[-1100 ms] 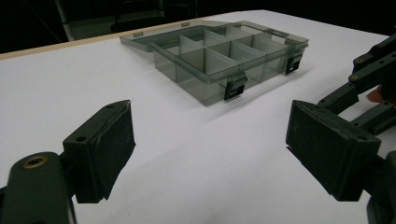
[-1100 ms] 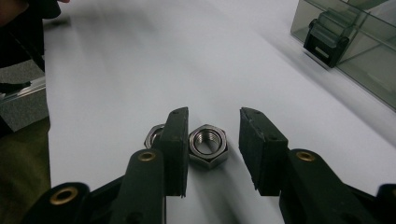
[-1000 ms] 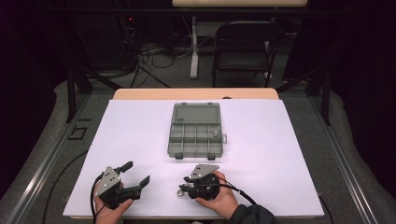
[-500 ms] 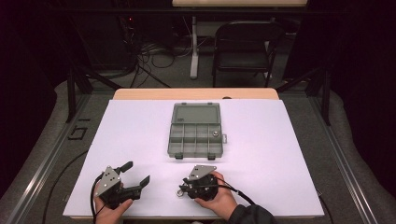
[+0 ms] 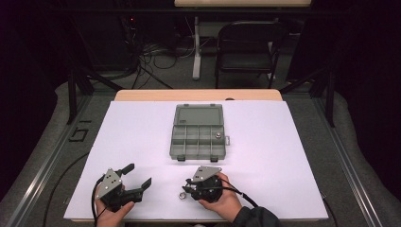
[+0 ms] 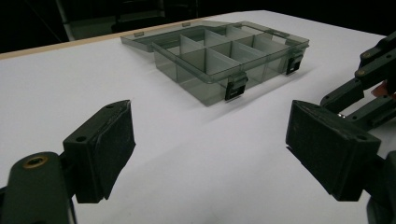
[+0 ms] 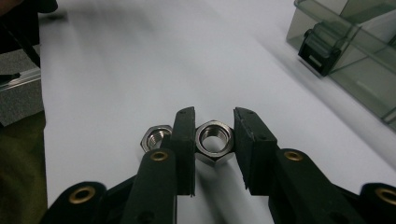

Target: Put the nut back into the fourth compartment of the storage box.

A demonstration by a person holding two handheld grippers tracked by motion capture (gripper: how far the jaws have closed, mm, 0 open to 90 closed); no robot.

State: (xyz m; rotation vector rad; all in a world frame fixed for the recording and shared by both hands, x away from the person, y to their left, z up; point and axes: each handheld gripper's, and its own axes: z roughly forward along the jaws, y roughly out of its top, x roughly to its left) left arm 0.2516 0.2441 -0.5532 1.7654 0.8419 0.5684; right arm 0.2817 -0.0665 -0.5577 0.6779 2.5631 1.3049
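From above, the right hand-held gripper [image 5: 189, 187] lies low at the near edge of the white tabletop [image 5: 293, 156], and only one small nut [image 5: 180, 194] can be made out by its tip. The right gripper view settles it: there are two steel hex nuts, one nut [image 7: 214, 138] pinched between the black pads, its jaws having just been closing, and a second nut [image 7: 155, 136] lying just outside the left pad, touching it. The left hand-held gripper [image 5: 138, 178] rests beside it, spread wide with nothing between; its own view [image 6: 210, 154] looks across bare white surface to the grey compartment box [image 6: 219, 56], lid open flat. The box [image 5: 197, 132] sits mid-table. Beyond the tabletop stand a folding chair [image 5: 246, 52], cables on the floor [image 5: 146, 56] and dark surroundings.
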